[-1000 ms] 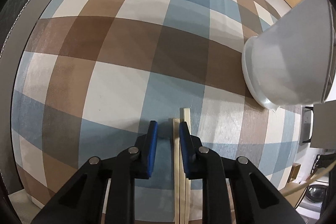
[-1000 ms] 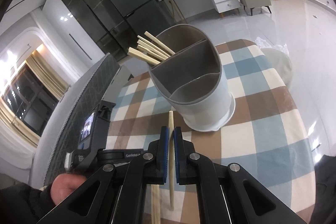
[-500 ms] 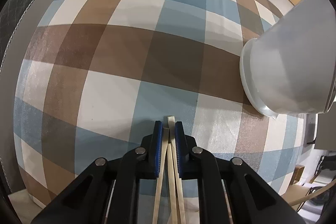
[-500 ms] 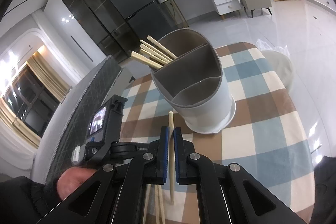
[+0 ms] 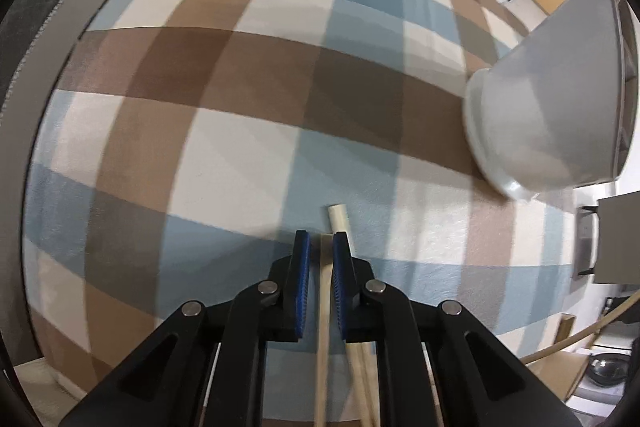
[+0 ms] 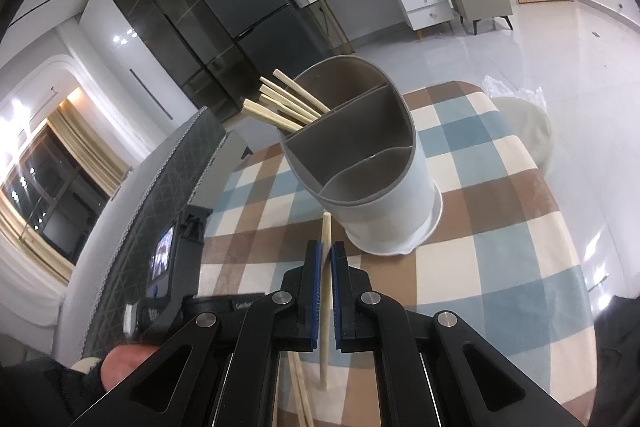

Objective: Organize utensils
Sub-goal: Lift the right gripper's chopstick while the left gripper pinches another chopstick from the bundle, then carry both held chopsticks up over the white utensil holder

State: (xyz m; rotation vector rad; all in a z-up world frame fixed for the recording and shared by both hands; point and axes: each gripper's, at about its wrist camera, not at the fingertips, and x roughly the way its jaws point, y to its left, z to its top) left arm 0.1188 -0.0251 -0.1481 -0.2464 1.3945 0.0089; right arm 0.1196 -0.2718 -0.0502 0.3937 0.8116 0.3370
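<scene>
A white utensil holder (image 6: 384, 211) with grey dividers stands on the checked tablecloth (image 6: 500, 247). Several wooden chopsticks (image 6: 280, 103) lean out of its far compartment. My right gripper (image 6: 326, 251) is shut on one chopstick (image 6: 325, 227), which points at the holder's base from just in front of it. In the left wrist view my left gripper (image 5: 321, 239) points steeply down at the cloth and is shut on another chopstick (image 5: 321, 347). A loose chopstick (image 5: 337, 217) lies under its right finger. The holder (image 5: 540, 115) sits at the right of that view.
A person's hand (image 6: 120, 371) holds the left gripper's body at the lower left. A grey quilted chair back (image 6: 160, 195) stands along the table's left side. Loose chopsticks (image 6: 298, 383) lie near the front edge. A white stool (image 6: 528, 131) is beyond the table.
My left jaws were open around the chopsticks on the cloth and have closed, now gripping one. The left hand has shifted a little. My right gripper has kept still with its chopstick.
</scene>
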